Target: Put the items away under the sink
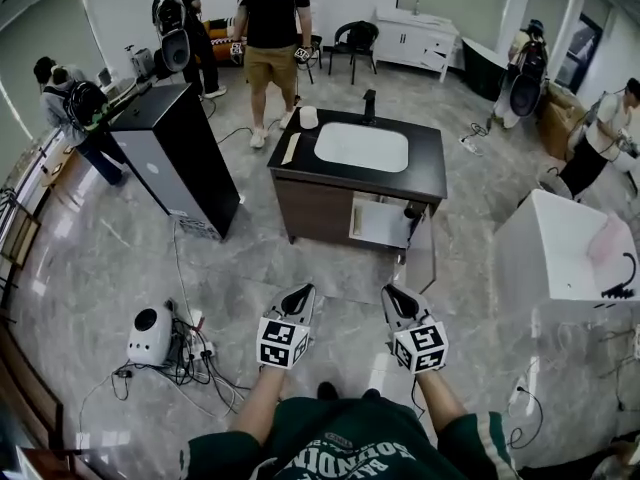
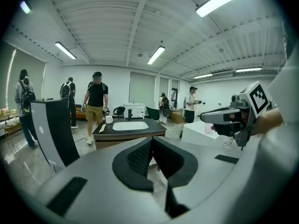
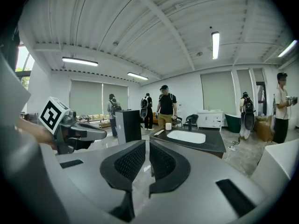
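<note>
A dark vanity (image 1: pixel 425 163) with a white basin (image 1: pixel 361 147) stands ahead of me on the grey floor. On its top are a white cup (image 1: pixel 308 116), a pale flat stick (image 1: pixel 290 148) and a black tap (image 1: pixel 369 104). The cupboard under the basin is open, with a door (image 1: pixel 380 221) swung out. My left gripper (image 1: pixel 303 290) and right gripper (image 1: pixel 390 291) hover side by side well short of the vanity, both shut and empty. The left gripper view shows its jaws (image 2: pixel 152 141) closed, with the vanity (image 2: pixel 130 125) far beyond. The right gripper (image 3: pixel 147 146) looks the same.
A tall black cabinet (image 1: pixel 185 153) stands left of the vanity and a white unit (image 1: pixel 560 253) at the right. A white device with tangled cables (image 1: pixel 150 336) lies on the floor at my left. A person in a black shirt (image 1: pixel 270 28) stands behind the vanity; others stand around the room.
</note>
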### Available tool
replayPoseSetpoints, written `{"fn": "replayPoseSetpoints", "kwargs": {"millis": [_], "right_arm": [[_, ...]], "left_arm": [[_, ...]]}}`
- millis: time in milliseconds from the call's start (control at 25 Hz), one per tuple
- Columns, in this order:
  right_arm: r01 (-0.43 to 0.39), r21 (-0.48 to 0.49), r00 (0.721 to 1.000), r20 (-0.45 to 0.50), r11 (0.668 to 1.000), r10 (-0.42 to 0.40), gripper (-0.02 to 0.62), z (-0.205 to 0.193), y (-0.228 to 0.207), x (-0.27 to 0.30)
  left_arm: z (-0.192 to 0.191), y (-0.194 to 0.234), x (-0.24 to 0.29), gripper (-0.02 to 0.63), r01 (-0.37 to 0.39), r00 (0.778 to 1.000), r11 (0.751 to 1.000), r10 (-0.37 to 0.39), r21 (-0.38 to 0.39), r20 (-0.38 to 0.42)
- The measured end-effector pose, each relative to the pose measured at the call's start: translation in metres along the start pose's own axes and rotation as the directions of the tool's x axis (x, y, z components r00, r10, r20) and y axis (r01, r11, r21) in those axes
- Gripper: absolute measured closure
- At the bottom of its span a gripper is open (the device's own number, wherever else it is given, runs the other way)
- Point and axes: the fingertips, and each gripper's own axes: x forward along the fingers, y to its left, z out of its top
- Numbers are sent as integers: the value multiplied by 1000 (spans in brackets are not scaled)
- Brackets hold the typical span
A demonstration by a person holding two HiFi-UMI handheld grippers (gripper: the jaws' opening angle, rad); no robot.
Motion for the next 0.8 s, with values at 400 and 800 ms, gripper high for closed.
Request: {"fn": "replayPoseSetpoints", "kwargs": {"millis": [400, 800], "right_arm": [[32, 54, 999, 31, 998, -34, 551, 14, 1, 18], [23, 65, 999, 34, 998, -25, 551, 32, -29, 77]], "left_arm": [[0, 24, 12, 595, 24, 1000, 1000, -24, -5, 4], [9, 55, 73, 595, 34, 999, 999, -34, -31, -11]]}}
